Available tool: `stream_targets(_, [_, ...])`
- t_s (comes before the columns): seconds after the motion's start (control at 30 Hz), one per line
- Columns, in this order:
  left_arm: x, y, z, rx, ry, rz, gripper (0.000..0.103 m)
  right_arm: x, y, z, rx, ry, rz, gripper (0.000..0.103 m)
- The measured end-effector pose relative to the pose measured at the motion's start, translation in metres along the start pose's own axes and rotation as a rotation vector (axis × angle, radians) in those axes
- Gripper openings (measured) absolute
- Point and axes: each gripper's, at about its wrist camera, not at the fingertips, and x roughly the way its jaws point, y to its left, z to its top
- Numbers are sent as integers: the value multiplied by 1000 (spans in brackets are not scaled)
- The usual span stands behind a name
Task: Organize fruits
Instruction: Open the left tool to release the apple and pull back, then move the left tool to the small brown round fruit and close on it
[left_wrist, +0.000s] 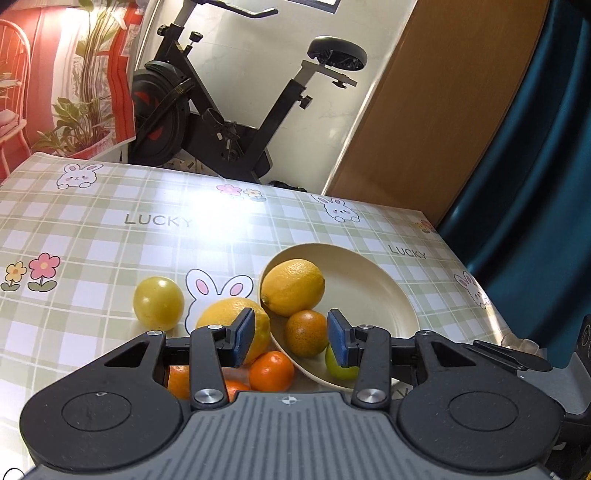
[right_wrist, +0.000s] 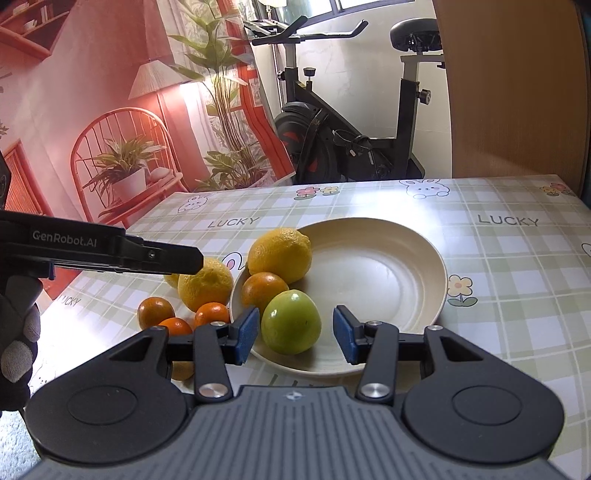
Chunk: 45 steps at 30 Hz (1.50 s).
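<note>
Right gripper (right_wrist: 294, 336) hangs open, empty, above the green fruit (right_wrist: 291, 322) on the plate (right_wrist: 373, 273). Left gripper (left_wrist: 291, 338) is also open and empty. 3 fruits sit on the plate; lemon (right_wrist: 205, 284) and oranges (right_wrist: 212, 314) wait beside it. Next: grasp 1 loose fruit.

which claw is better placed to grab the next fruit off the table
Left. The left claw hangs open nearest the loose yellow lemon and small oranges; the right claw faces the cream plate.
</note>
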Motion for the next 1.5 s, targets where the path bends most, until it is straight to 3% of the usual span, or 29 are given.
stream_targets(0.23, [-34,9,20,44,-79,40,45,-10,11,15,-20,-35,22,47])
stream_targets(0.4, [-52,17,17,105,-78,83,45,-2,30,12,-66,-7,62,44])
stream_targets(0.6, [-54,29,-11,158,-41,101,44,24,56,-4,-137,82,109,25])
stream_targets(0.8, [-46,37,-30,181,0,111,44,46,76,-15,-203,154,143,25])
stream_targets(1.1, [-36,53,-38,136,30,95,37,66,84,-19,-210,214,158,26])
stream_targets(1.5, [-22,50,-55,133,95,43,37,70,78,-24,-162,210,173,29])
